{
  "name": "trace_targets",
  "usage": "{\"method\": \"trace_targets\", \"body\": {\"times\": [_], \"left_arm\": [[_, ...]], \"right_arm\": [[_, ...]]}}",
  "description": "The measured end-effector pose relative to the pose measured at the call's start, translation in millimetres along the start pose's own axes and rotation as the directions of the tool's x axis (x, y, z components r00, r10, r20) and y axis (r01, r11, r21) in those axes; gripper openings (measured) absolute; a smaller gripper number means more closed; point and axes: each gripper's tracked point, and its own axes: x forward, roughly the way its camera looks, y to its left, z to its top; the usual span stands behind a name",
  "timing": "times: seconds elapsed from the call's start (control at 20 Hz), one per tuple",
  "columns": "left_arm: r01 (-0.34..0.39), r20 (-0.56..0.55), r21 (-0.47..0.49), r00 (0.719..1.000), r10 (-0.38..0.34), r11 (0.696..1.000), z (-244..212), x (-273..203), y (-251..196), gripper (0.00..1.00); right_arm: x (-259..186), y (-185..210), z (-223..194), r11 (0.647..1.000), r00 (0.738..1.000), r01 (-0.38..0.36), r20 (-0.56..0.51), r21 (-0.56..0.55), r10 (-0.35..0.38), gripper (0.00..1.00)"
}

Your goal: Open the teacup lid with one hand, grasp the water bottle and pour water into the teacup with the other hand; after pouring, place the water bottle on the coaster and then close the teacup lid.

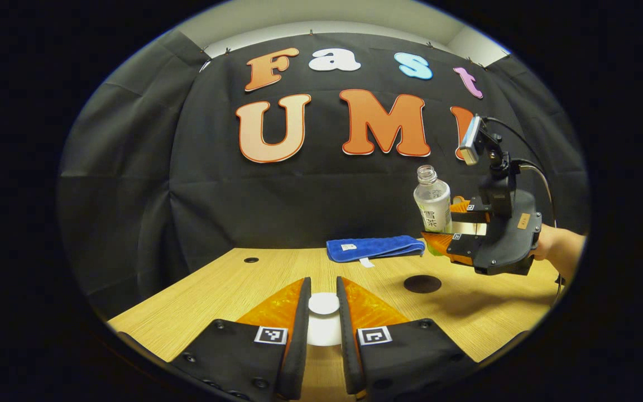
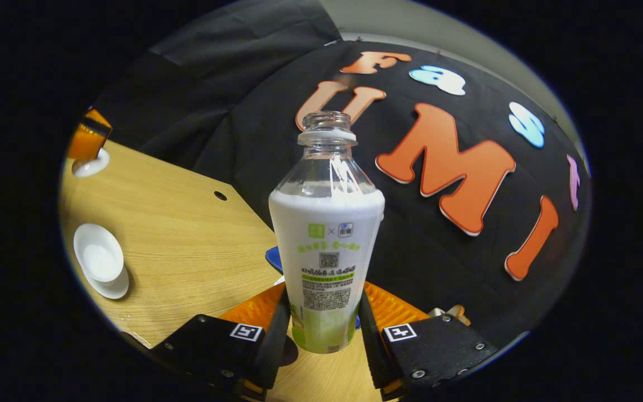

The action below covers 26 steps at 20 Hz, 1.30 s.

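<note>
- In the right gripper view, the water bottle stands at the centre of the frame. It is clear plastic, uncapped, with a white and pale green printed sleeve over most of its body and a bare neck above.
- My right tongs are closed on the bottle's lower part, one finger pressing each side. The bottle stands upright against the fingers, while the worktop slants across the left of the frame, so I read the grip as tilted.
- In the left gripper view I see the same bottle at right of centre, lifted clear of the worktop and upright, held by the right tongs. A hand grips the tool's dark body at the right edge.
- My left tongs sit low at bottom centre of the left gripper view. The fingers stand narrowly apart with the white teacup lid between them. I cannot tell whether they press on it.
- In the right gripper view the open white teacup rests on its saucer at the left edge. The lid shows in the upper left, just under a finger of the left tongs.
- The dark round coaster lies on the worktop, below the raised bottle in the left gripper view.
- A folded blue cloth lies at the back of the worktop, left of the bottle.
</note>
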Motion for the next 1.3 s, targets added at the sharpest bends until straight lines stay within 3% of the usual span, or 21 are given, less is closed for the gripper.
{"method": "trace_targets", "body": {"times": [0.1,0.2,0.35,0.85,1.0,1.3], "left_arm": [[-0.001,0.006,-0.004,1.0,0.001,1.0,2,1,-2,0.32],[-0.006,0.003,-0.017,1.0,0.006,1.0,1,4,-4,0.32],[-0.003,-0.007,-0.028,1.0,0.003,1.0,-2,4,-6,0.32],[0.007,-0.045,-0.041,0.999,-0.009,0.999,-17,14,-14,0.31],[0.031,-0.06,-0.05,0.998,-0.034,0.998,-23,19,-26,0.32],[0.077,-0.093,-0.046,0.992,-0.081,0.996,-40,28,-53,0.32]], "right_arm": [[12,-5,-14,0.988,0.999,-0.022,-0.036,0.153,0.028,0.65],[20,-7,-30,0.949,0.996,-0.053,-0.051,0.312,0.073,0.65],[27,1,-46,0.902,0.988,-0.085,-0.081,0.423,0.131,0.64],[36,34,-94,0.858,0.961,-0.118,-0.161,0.501,0.226,0.62],[33,35,-101,0.864,0.957,-0.124,-0.173,0.488,0.235,0.67],[14,23,-106,0.881,0.959,-0.103,-0.188,0.462,0.21,0.89]]}}
